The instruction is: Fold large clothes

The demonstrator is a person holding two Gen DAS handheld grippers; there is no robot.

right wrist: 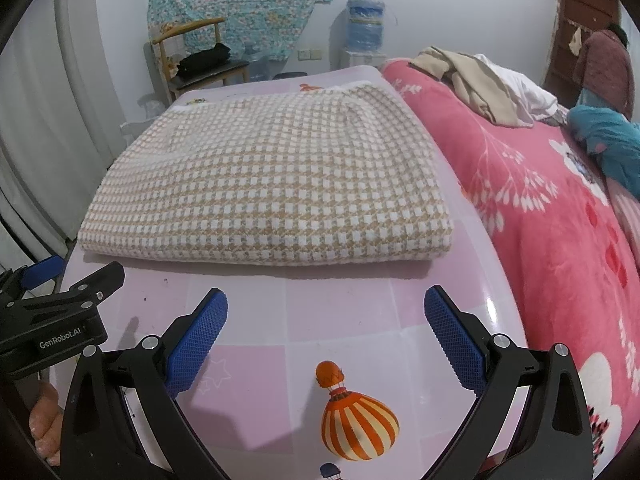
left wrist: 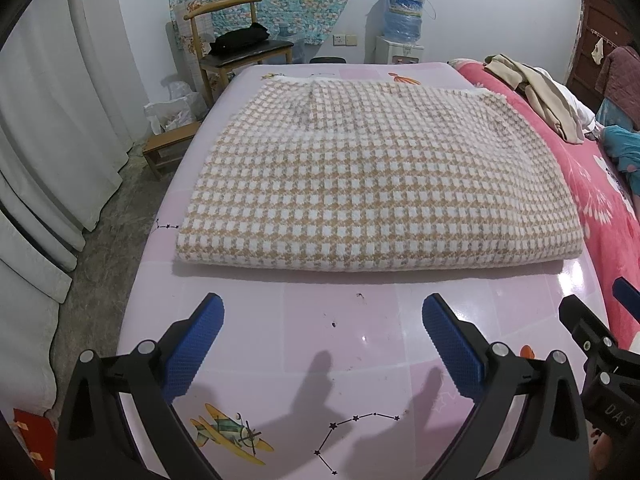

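Hand-held gripper left (left wrist: 322,312) spread, empty | right (right wrist: 326,306) likewise | checked garment (left wrist: 380,184) folded

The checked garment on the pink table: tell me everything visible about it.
The checked garment is a thick, woolly-looking fabric in a tan-and-white houndstooth check, folded into a flat, roughly rectangular stack with a rounded fold along its near edge. It lies on the pink table, its right side near the pink blanket. Both open grippers are short of it, not touching.

One folded beige-and-white houndstooth knit garment (left wrist: 376,184), two black tools with blue textured pads (left wrist: 322,344) (right wrist: 326,340), one wooden chair (left wrist: 236,48), one blue water-cooler bottle (left wrist: 404,14), one pink floral blanket (right wrist: 560,240)
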